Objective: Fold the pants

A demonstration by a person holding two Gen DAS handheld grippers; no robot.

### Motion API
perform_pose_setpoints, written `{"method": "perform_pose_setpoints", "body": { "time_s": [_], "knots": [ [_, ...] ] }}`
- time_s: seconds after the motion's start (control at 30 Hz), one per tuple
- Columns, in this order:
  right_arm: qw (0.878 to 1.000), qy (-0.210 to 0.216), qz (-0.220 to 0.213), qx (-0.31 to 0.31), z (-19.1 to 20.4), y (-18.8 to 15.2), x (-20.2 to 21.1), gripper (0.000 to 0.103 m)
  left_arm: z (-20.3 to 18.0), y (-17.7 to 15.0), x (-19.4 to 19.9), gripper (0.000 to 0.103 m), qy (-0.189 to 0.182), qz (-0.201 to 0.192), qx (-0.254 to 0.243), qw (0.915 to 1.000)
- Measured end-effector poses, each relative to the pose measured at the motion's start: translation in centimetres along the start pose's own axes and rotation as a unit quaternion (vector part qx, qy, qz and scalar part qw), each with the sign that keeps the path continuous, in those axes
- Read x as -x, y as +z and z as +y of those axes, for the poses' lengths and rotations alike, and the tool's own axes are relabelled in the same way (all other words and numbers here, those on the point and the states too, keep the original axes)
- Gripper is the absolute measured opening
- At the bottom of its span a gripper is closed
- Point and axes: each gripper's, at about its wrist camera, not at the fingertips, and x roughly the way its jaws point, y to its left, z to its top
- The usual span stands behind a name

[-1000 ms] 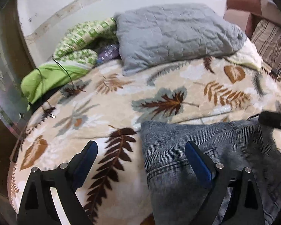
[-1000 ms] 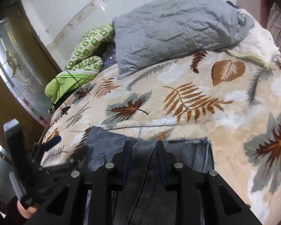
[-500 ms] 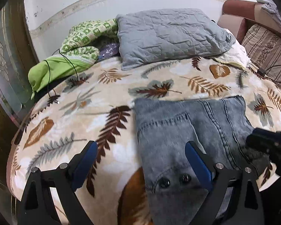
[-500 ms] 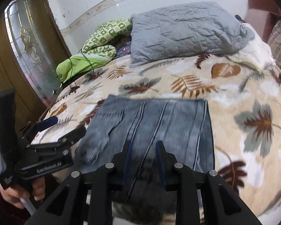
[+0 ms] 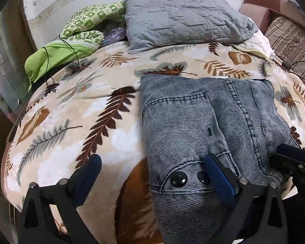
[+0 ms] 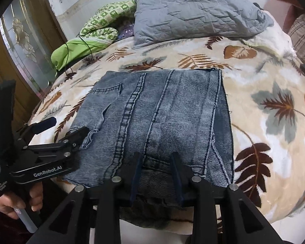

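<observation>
Grey-blue denim pants lie folded in a rectangle on the leaf-print bed, the near end with two black buttons hanging over the bed's front edge. They fill the middle of the right wrist view. My left gripper is wide open above the pants' left near corner, its right finger over the denim; it also shows at the left of the right wrist view. My right gripper is open a moderate gap, hovering over the pants' near edge, holding nothing.
A grey quilted pillow and a green patterned blanket with a black cable lie at the head of the bed. A striped cushion sits at the far right. A wood and glass door stands left of the bed.
Both grippers have pulled back toward the bed's front edge, away from the pants. The right gripper's jaws have opened wider. The pants now lie flat and folded.
</observation>
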Motion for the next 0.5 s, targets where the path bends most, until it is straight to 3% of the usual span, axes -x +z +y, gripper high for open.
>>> {"method": "perform_pose_setpoints", "body": {
  "time_s": [0.13,0.5],
  "knots": [
    [1.0,0.009,0.007,0.001,0.2,0.2,-0.6,0.051,-0.1,-0.6,-0.4,0.103,-0.002,-0.003,0.004,1.0],
    [1.0,0.008,0.01,0.01,0.4,0.3,-1.1,0.052,0.4,-0.8,-1.1,0.103,-0.018,0.001,0.025,0.9995]
  ]
}}
